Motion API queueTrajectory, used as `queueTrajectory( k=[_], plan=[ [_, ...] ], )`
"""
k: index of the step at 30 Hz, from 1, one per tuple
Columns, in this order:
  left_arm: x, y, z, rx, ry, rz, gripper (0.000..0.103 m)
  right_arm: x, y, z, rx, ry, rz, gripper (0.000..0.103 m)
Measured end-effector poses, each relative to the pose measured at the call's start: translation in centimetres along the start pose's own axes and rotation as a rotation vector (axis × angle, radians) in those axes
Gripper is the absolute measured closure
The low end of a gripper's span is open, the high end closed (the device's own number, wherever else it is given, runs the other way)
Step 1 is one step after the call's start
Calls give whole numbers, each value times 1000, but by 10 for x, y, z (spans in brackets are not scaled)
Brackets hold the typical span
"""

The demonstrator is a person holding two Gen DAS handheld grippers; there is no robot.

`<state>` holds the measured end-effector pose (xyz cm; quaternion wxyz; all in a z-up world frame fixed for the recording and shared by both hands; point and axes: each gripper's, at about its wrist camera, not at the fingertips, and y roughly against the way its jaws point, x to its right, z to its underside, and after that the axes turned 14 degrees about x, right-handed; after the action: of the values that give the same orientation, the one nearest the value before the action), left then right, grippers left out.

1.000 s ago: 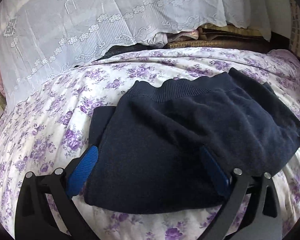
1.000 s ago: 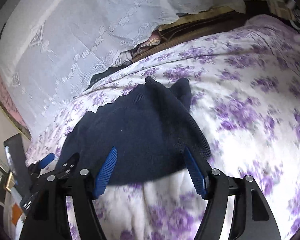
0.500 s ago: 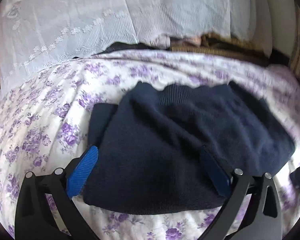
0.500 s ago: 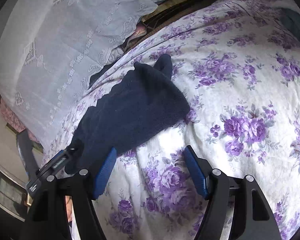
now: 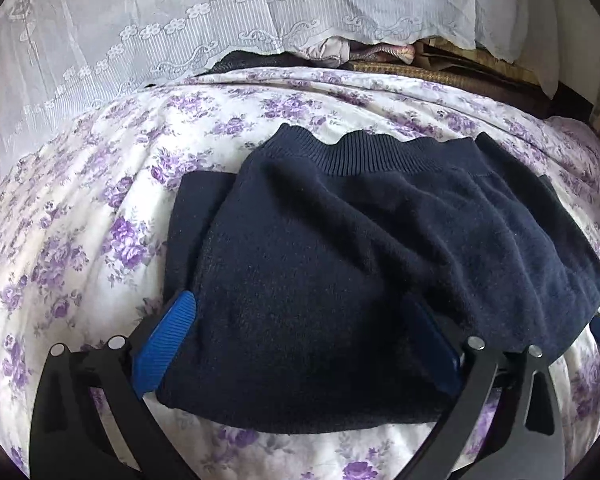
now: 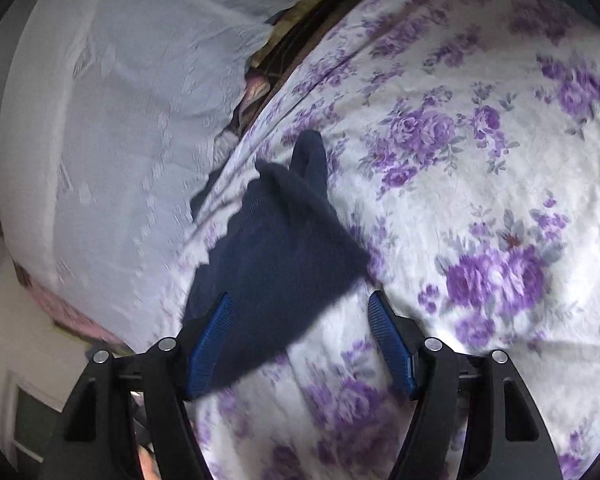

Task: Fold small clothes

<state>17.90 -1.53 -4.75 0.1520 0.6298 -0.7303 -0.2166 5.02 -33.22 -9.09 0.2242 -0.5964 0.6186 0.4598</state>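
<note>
White bedspread (image 5: 80,216) with purple flowers, lace curtain (image 5: 180,20) behind.

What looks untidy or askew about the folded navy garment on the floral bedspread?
The navy knit garment is unevenly folded: an under-layer sticks out past its left edge, and its ribbed waistband lies wavy on the floral bedspread.

No readable text, label, brand, number or sign anywhere in either wrist view.

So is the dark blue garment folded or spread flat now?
Folded: the navy knit garment lies doubled on the floral bedsheet, with a lower layer showing at its left edge.
</note>
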Motion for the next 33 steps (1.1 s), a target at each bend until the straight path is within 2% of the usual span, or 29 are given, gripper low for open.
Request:
queueTrajectory(
  k=[3, 6, 10, 24, 26, 28, 30, 33],
  plan=[
    [2, 0, 0, 3, -14, -12, 4, -2, -1, 1, -15, 0, 2, 32],
    [2, -1, 1, 2, -16, -13, 4, -7, -11, -2, -19, -5, 64, 32],
    [2, -1, 0, 3, -18, -14, 4, -20, -38, -6, -36, 31, 130, 25],
    [2, -2, 1, 3, -20, -14, 4, -35, -82, -19, 88, 199, 178, 27],
    [2, -2, 0, 3, -19, -13, 4, -33, -82, -19, 98, 207, 187, 36],
    [1, -2, 0, 2, -17, -10, 4, -25, -79, -22, 98, 180, 191, 58],
    [1, -2, 0, 2, -13, -7, 4, -17, -78, -26, 86, 147, 178, 70],
    [0, -2, 0, 4, -16, -9, 4, -16, -81, -27, 69, 143, 159, 72]
  ],
)
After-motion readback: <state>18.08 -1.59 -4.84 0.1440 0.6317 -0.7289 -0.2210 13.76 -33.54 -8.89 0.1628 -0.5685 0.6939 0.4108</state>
